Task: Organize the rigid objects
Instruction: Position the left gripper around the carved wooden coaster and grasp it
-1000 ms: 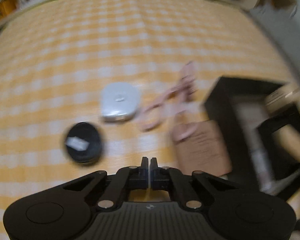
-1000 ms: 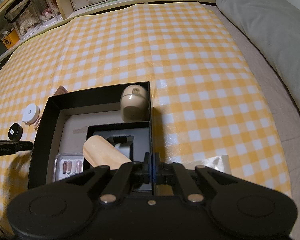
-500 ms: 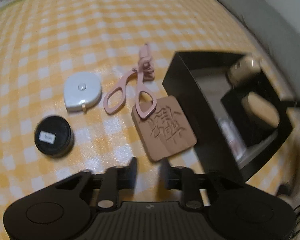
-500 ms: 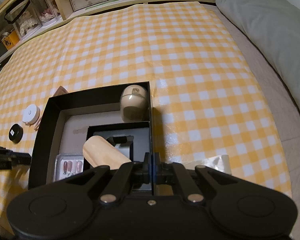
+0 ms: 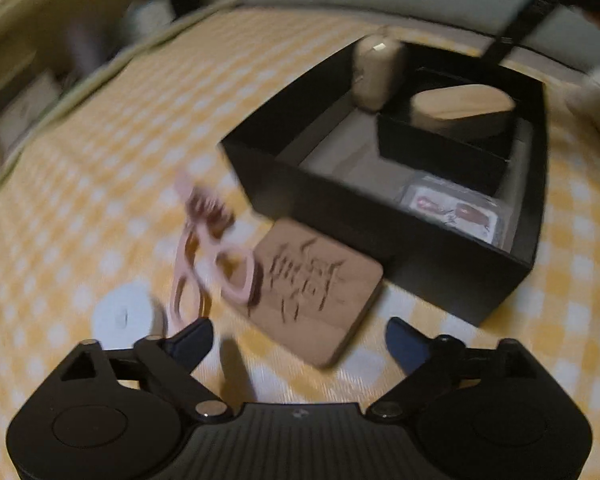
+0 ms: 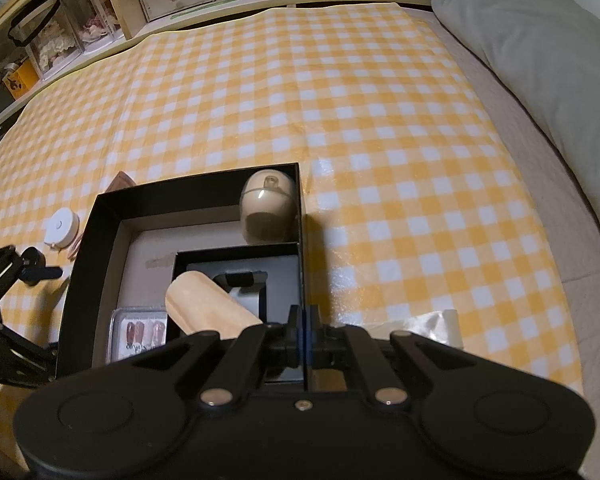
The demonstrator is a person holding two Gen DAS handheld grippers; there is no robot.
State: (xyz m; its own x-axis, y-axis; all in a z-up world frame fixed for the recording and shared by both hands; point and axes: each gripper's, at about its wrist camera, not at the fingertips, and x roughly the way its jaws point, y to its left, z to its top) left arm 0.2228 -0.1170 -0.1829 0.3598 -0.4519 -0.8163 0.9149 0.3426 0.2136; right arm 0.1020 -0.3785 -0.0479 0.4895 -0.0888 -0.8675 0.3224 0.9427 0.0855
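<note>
Wooden carved tile (image 5: pixel 316 294) lies flat on the checked cloth (image 6: pixel 380 120), just beside the black box (image 5: pixel 380 236), outside its near wall. Pink scissors (image 5: pixel 216 256) overlap the tile's left edge. Left gripper (image 5: pixel 300 338) is spread wide, holding nothing, tile roughly between its fingers. Right gripper (image 6: pixel 305 322) is clenched at the box's right wall, likely gripping it to steady it.

Risks: a flat tile is hard to pinch, so fingers may skate off; a scissor loop could snag and drag along; the left view is motion-blurred, so alignment is uncertain.
</note>
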